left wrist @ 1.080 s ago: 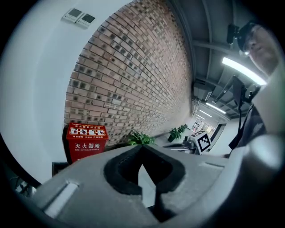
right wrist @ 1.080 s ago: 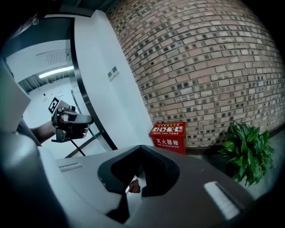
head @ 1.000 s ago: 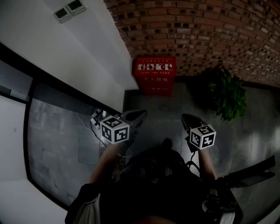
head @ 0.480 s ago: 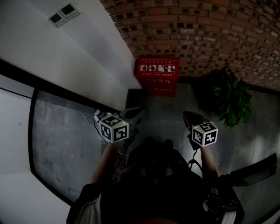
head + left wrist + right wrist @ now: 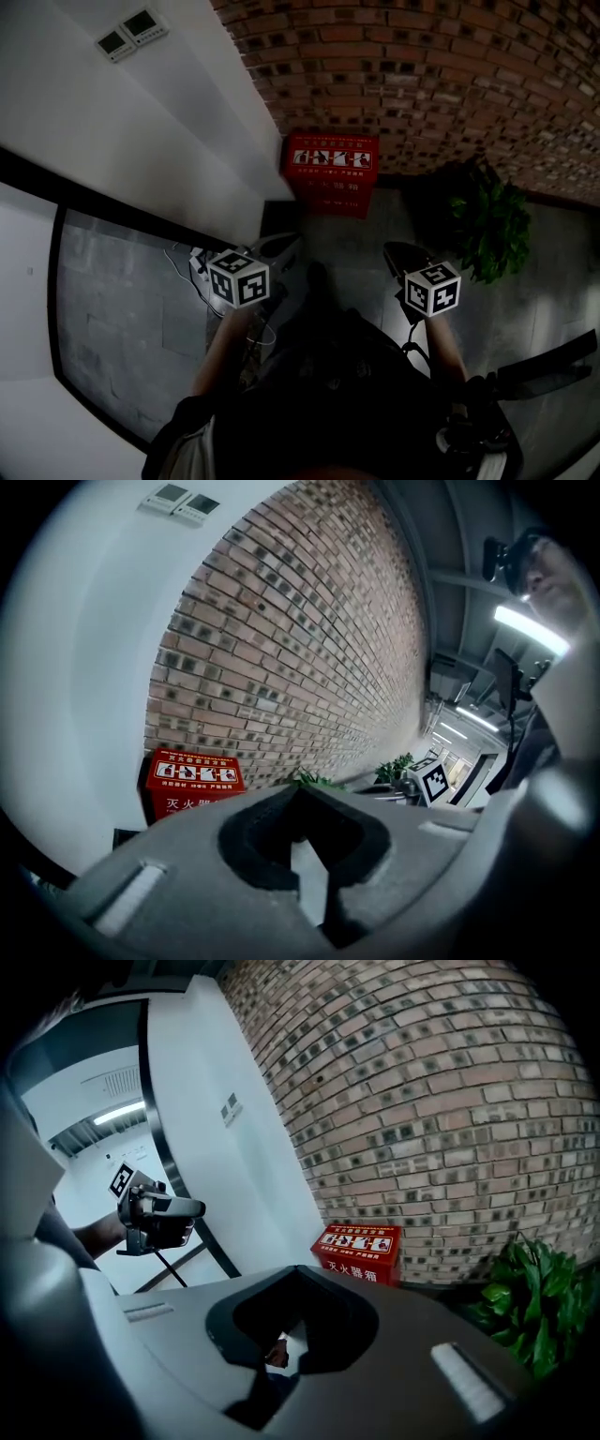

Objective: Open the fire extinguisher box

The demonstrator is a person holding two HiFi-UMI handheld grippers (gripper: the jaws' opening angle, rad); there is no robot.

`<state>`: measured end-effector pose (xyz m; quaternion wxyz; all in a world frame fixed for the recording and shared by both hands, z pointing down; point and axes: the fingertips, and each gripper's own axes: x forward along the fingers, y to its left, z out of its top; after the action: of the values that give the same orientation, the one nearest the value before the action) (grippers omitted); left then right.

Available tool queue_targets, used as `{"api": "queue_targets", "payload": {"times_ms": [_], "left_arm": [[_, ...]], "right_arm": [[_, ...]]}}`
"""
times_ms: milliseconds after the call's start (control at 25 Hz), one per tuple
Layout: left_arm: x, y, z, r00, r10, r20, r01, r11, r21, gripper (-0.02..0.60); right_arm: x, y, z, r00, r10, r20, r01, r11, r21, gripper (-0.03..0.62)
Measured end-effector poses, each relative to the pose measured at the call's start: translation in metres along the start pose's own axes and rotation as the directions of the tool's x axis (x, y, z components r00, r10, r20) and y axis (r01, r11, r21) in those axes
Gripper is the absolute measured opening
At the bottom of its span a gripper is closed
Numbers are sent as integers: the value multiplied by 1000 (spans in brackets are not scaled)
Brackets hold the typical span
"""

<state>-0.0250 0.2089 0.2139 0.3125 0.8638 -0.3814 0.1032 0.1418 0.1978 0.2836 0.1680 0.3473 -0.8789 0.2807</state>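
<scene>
The closed fire extinguisher box [image 5: 326, 175] stands on the floor against the brick wall [image 5: 450, 75]. Left tongs [image 5: 284, 246] and right tongs [image 5: 400, 253] are clenched, empty, well apart from it.

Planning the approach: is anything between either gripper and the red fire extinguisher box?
Nothing visible. Bare dark floor lies between the left gripper, the right gripper and the fire extinguisher box at the brick wall's foot. The potted plant stands to the box's right, off the path.
</scene>
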Motion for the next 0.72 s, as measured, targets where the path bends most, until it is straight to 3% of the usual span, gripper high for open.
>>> {"api": "queue_targets", "payload": {"times_ms": [440, 720], "left_arm": [[26, 61, 41, 996, -88, -25, 88, 996, 3, 3], [32, 116, 72, 990, -135, -42, 136, 991, 8, 3]], "right_arm": [[37, -18, 38, 992, -125, -21, 125, 992, 30, 2], [87, 1, 91, 990, -143, -3, 143, 990, 0, 2]]}}
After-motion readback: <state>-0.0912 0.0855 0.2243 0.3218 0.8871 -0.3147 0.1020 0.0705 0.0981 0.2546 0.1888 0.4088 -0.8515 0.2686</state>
